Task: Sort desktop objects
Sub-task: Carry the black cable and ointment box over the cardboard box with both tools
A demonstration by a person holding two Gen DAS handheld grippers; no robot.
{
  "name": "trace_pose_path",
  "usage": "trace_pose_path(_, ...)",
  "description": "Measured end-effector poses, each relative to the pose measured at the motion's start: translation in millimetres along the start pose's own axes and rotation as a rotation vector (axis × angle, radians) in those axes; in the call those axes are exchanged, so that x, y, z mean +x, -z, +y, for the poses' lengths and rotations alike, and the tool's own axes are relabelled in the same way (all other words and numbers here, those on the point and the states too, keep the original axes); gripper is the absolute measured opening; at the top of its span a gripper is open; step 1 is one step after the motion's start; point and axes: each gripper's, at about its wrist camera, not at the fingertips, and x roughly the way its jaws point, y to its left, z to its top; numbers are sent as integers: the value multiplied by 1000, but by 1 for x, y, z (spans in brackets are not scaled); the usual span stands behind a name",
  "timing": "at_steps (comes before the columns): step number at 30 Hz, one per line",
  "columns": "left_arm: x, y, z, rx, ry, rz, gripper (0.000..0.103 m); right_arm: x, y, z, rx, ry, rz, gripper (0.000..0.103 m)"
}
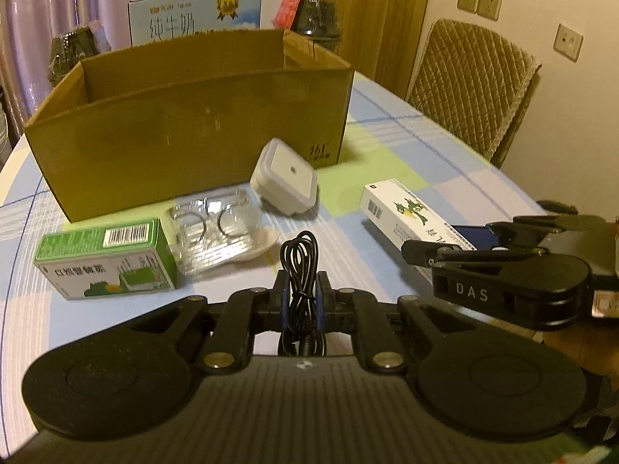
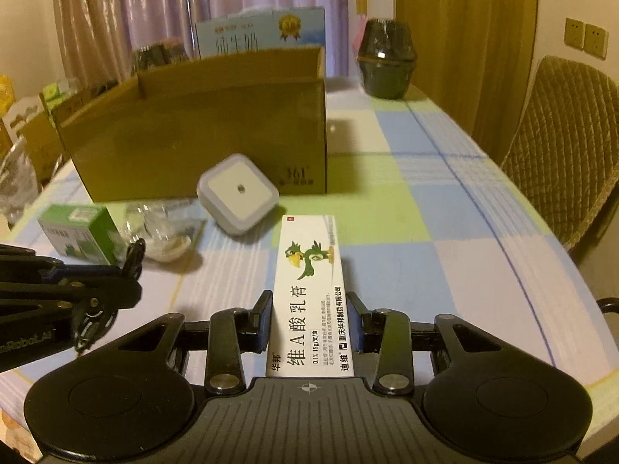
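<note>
Holding my left gripper (image 1: 301, 301) low over the near edge of the checked tablecloth (image 1: 387, 135), I have its jaws clamped on a coiled black cable (image 1: 300, 266), whose loops stand upright between the pads and rise above them. My right gripper (image 2: 309, 321) sits level to the right of it, jaws closed against the long sides of a white ointment box (image 2: 309, 282) with a green bird printed on it. The box's long axis runs straight away from me, near end between the fingers, far end pointing toward the cardboard box (image 1: 185, 135); I cannot tell whether it is lifted off the cloth.

Just beyond the cable lies a clear plastic case (image 1: 212, 228) holding metal rings, with a green-and-white carton (image 1: 104, 259) beside it on the left, lying on its side. Farther on, a white square night-light plug (image 1: 284, 178) tilts close in front of the cardboard box. That box stands open-topped across the table. Behind it are a blue milk carton (image 1: 193, 15) and dark wrapped pots (image 2: 387, 62).
</note>
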Motion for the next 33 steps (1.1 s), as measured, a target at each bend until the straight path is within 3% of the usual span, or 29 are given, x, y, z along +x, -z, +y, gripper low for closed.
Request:
trace_pose_path(9,-19,-28,6,-19,-16,-62,10,-30,-21,2,12,-29,-93,35)
trace_pose_path(17,-32,-78,29,-37,-41,-155,10,-41,-72,13,-26,-75,-178,35)
trace_pose_path(26,-17,-140,88,-124,-104,-234,10,-13,-151,18,-33,-104,-265,35)
trace_pose_path(33,21,-166,124,-195,-107,-225,10,32,-193,32,-58,-123,-291,35)
